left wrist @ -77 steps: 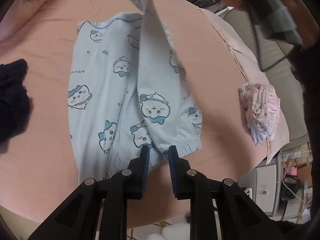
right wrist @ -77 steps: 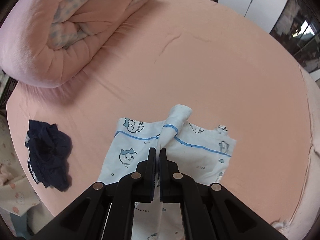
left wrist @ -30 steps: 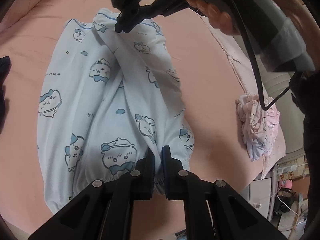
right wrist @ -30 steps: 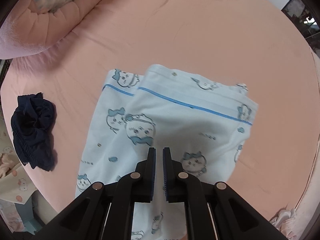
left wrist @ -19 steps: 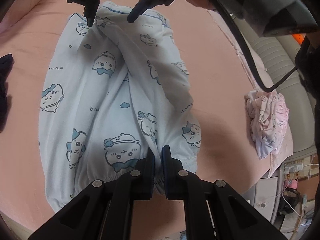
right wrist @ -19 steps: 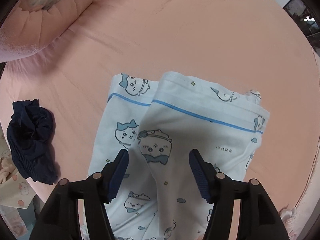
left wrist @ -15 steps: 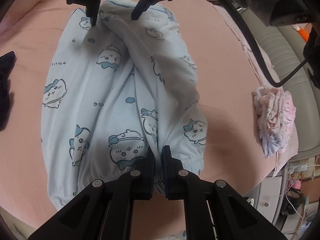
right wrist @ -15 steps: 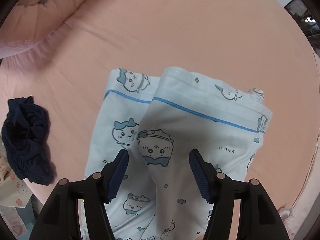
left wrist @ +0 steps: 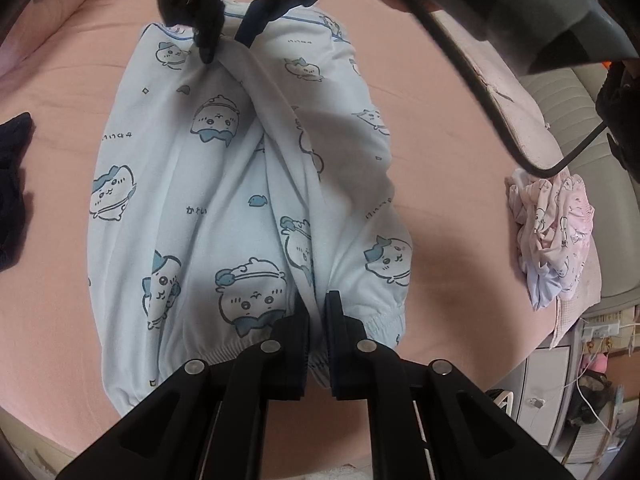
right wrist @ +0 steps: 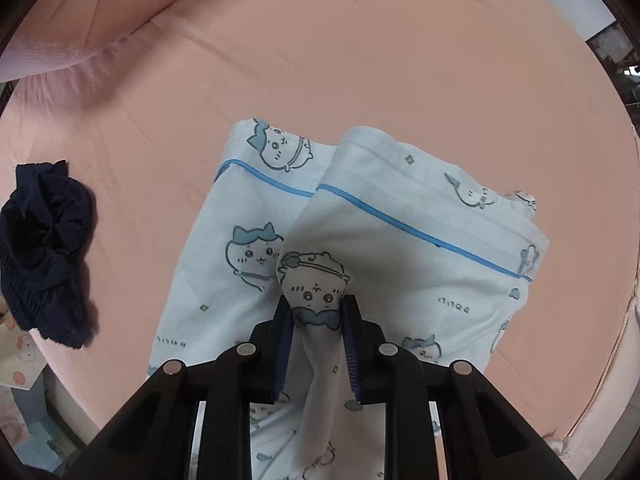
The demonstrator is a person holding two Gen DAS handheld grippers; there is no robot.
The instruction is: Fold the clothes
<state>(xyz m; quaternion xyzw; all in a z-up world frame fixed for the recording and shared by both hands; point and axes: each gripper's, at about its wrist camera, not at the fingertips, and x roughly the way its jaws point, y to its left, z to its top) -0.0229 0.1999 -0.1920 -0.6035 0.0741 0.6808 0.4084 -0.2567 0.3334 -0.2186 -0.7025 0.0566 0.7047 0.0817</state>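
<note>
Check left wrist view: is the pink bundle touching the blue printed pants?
No, the pink bundle lies off to the right, with bare pink sheet between it and the blue printed pants.

Soft, even indoor light, moderately bright, no harsh glare. Both views have heavy fisheye distortion: black vignette in the corners, bed (right wrist: 400, 60) bulging into a dome. Centres are sharp; print on the pyjamas (left wrist: 240, 208) reads clearly. Diffuse shadows fall on the cloth under the right gripper (left wrist: 224, 46) and right of the fold ridge. Top of the left view is dark and slightly blurred where the near rig blocks light. Brighter patches at the right view's upper right edge.
</note>
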